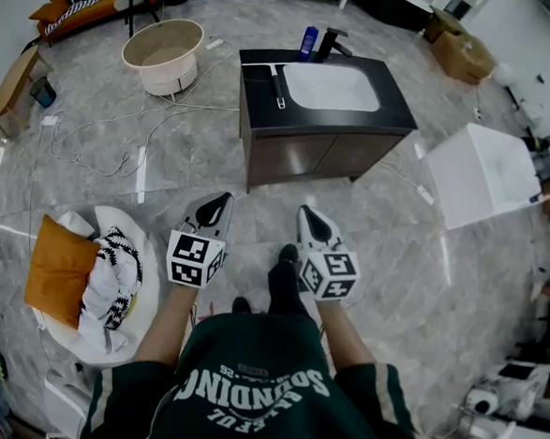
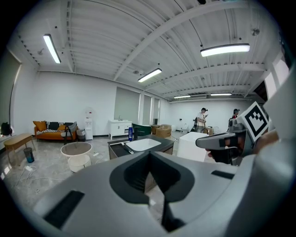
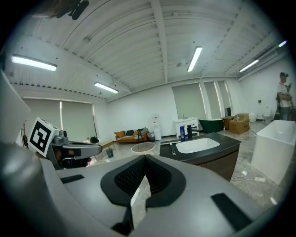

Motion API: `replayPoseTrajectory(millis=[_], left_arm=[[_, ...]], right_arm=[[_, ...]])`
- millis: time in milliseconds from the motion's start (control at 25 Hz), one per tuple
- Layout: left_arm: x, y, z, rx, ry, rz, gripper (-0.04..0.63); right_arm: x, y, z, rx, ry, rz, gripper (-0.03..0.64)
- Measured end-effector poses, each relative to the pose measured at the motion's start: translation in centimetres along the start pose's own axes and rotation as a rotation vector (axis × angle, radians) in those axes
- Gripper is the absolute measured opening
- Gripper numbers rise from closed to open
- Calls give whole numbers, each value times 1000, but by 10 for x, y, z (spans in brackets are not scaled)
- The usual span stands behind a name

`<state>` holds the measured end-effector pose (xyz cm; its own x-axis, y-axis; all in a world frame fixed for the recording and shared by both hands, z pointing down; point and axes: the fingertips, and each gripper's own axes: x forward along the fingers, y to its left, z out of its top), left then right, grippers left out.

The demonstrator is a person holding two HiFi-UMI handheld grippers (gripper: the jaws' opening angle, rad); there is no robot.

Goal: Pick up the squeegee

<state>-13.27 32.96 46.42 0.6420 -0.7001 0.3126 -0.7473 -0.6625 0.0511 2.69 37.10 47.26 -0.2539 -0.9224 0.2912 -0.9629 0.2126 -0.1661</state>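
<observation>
The squeegee [image 1: 278, 85] lies on the dark vanity top [image 1: 397, 93], left of the white basin; its black handle points toward me. It also shows small in the left gripper view as the squeegee [image 2: 126, 148] and in the right gripper view as the squeegee [image 3: 172, 148]. My left gripper [image 1: 222, 201] and right gripper [image 1: 305, 212] hang side by side over the floor, well short of the vanity. Both point toward it. The left gripper [image 2: 149, 153] has its jaws together with nothing in them. The right gripper [image 3: 144, 157] is likewise shut and empty.
A blue bottle [image 1: 309, 40] and black faucet [image 1: 332, 41] stand at the vanity's back. A round white tub [image 1: 163, 54] and loose cables [image 1: 102, 145] lie left; a white box-like tub [image 1: 485, 172] right. A chair with an orange cushion [image 1: 60, 269] sits by my left.
</observation>
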Motion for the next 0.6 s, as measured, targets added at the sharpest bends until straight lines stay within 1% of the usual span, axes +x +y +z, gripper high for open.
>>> replayPoseTrajectory(millis=[160, 320, 600], left_arm=[[15, 5, -2, 1, 15, 0, 2], [42, 12, 2, 2, 25, -3, 2], [108, 38, 15, -8, 50, 17, 2]], right_arm=[[13, -10, 0, 10, -5, 1, 0], [35, -29, 3, 18, -2, -5, 0], [101, -69, 20, 18, 23, 27, 0]])
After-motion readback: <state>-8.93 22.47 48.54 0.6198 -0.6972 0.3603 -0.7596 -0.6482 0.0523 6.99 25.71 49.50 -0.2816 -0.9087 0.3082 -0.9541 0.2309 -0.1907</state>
